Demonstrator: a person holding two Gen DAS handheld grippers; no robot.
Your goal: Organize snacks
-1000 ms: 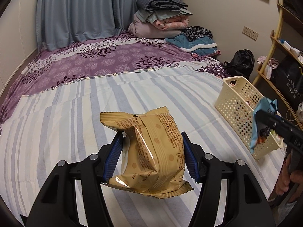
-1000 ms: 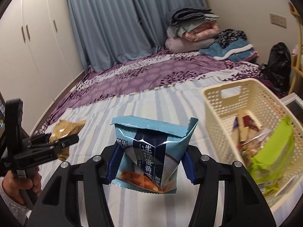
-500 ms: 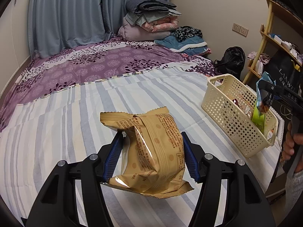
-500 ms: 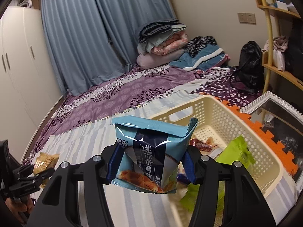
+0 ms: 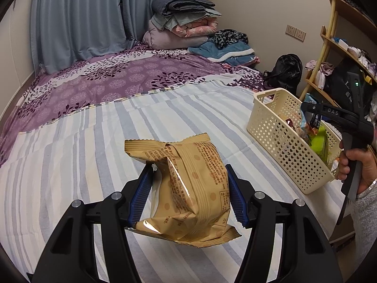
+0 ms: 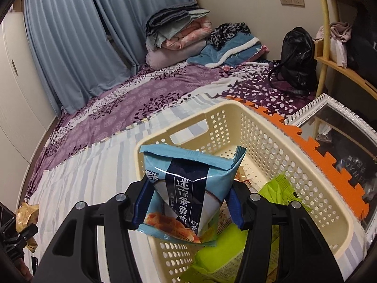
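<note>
My left gripper is shut on a tan snack packet and holds it above the striped bed sheet. My right gripper is shut on a light blue snack packet and holds it over the near end of the cream perforated basket. The basket holds green packets and other snacks. In the left wrist view the basket sits at the right edge of the bed, with the right gripper above it. The left gripper and its tan packet show at the far left of the right wrist view.
The bed has a striped sheet and a purple floral cover. Folded bedding is piled at the far end. A black bag, a wooden shelf, an orange mat and a framed mirror lie to the right.
My right gripper has carried the blue packet rightward from beside the basket to above its inside. My left gripper keeps hold of the tan packet and has turned toward the basket.
</note>
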